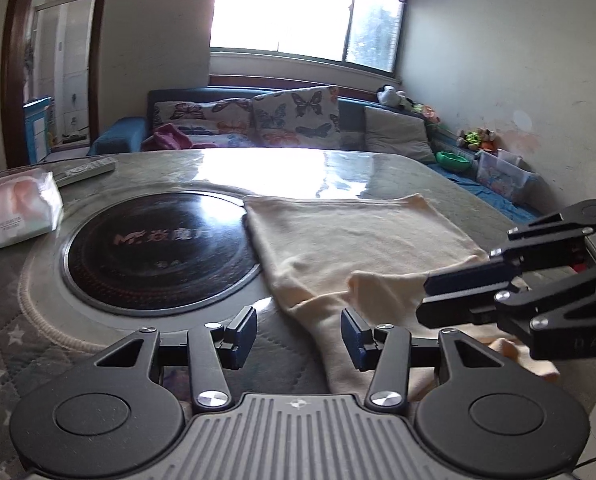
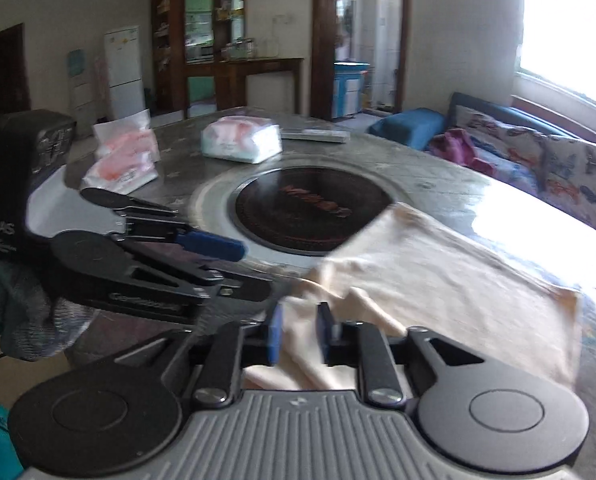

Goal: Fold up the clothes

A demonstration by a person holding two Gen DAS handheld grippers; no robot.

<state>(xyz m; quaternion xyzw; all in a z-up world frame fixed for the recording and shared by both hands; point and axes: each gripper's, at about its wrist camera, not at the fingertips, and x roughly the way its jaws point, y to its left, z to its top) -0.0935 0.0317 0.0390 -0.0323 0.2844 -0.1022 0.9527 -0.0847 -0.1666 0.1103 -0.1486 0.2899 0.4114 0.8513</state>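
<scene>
A cream-coloured garment lies spread on the round table, beside the black hotplate; it also shows in the right wrist view. My left gripper is open and empty, hovering over the garment's near left edge. My right gripper has its jaws narrowly apart with a raised fold of the garment between the pads. In the left wrist view the right gripper comes in from the right over the garment's near part. In the right wrist view the left gripper sits at the left.
A tissue pack and a remote lie at the table's far left. Two more soft packs lie farther round. A sofa with butterfly cushions stands behind the table, under a bright window.
</scene>
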